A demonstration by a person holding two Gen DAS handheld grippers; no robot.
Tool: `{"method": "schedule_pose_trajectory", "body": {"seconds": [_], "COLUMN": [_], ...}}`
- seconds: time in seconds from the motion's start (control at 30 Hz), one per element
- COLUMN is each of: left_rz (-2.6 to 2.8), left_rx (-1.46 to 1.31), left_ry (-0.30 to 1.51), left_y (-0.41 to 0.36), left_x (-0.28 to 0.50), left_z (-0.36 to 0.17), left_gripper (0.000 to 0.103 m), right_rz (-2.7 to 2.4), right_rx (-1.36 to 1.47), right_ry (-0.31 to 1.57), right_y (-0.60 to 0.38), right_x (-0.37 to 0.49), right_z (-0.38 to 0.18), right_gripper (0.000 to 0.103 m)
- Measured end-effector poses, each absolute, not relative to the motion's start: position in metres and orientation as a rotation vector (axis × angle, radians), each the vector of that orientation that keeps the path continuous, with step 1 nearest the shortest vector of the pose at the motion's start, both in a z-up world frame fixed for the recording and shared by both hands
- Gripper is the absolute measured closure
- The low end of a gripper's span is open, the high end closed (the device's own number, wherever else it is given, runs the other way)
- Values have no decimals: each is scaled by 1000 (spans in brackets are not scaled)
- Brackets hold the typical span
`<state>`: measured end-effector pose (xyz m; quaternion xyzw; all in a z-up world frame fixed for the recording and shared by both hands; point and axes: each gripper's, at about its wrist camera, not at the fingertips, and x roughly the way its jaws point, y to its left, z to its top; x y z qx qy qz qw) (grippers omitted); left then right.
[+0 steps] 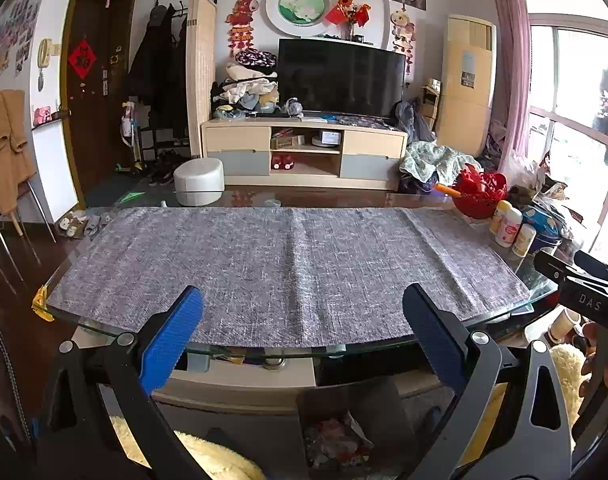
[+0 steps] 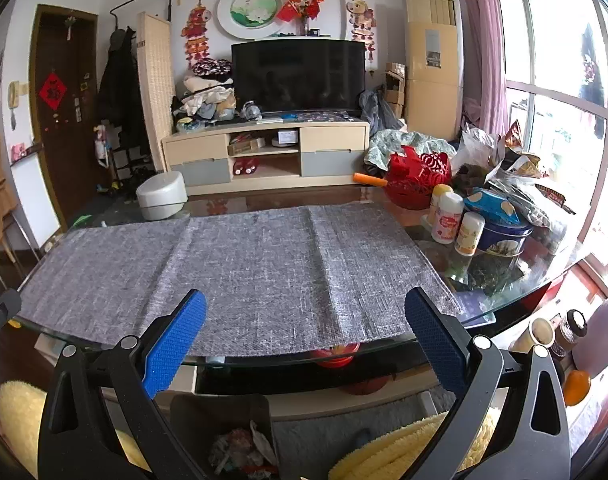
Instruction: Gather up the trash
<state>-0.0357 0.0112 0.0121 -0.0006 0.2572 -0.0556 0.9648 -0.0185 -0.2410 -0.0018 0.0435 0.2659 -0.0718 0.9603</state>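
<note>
A dark bin point(image 1: 323, 404) stands on the floor in front of the glass table, with crumpled trash point(image 1: 335, 440) inside. It also shows in the right wrist view point(image 2: 224, 416), with its trash point(image 2: 240, 452). My left gripper point(image 1: 304, 312) is open and empty, held over the table's near edge above the bin. My right gripper point(image 2: 305, 314) is open and empty too, beside it to the right. The grey cloth point(image 1: 288, 264) covers the table top, and no loose trash shows on it.
The glass table point(image 1: 64, 316) has a red basket point(image 2: 419, 180), white bottles point(image 2: 447, 220), a blue tin point(image 2: 503, 236) and bags at its right end. Yellow fluffy cushions point(image 2: 403, 456) lie beside the bin. A white stool point(image 1: 200, 180) and TV cabinet point(image 1: 304, 152) stand beyond.
</note>
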Motion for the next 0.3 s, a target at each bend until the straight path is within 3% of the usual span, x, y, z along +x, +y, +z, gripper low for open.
{"method": "schedule_pose_trajectory", "body": {"seconds": [0.3], "left_rz": [-76], "left_rx": [18], "left_ry": [525], "left_y": [13], "left_x": [-34], "left_z": [13], "left_gripper": [8], "right_rz": [-147], "right_rx": [91], "right_ry": [535], "right_y": [-245], "right_x": [-19], "right_z": [-1], "right_gripper": [3]}}
